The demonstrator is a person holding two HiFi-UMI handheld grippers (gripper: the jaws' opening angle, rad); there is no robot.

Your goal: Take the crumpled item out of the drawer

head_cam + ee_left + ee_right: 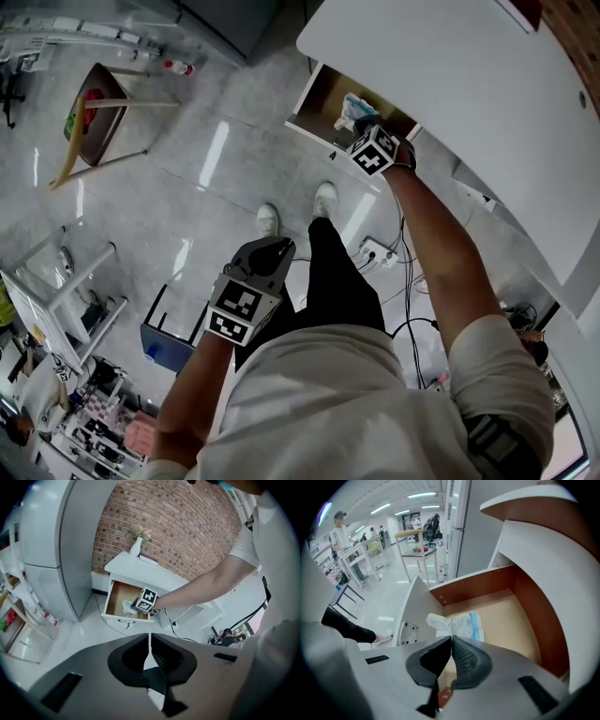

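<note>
Hanging clenched over the drawer (pixel 520 620), the right gripper (pixel 451 640) is facing the wad (pixel 457 623), probably light soft paper; pinch a raised fold; left gripper (pixel 150 641) clenched too

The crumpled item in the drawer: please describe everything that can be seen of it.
The crumpled item looks like thin white paper or plastic with a pale blue patch, wrinkled. It lies on the tan floor of the open drawer, near its front. The right gripper, jaws together, points at it; contact cannot be told.
</note>
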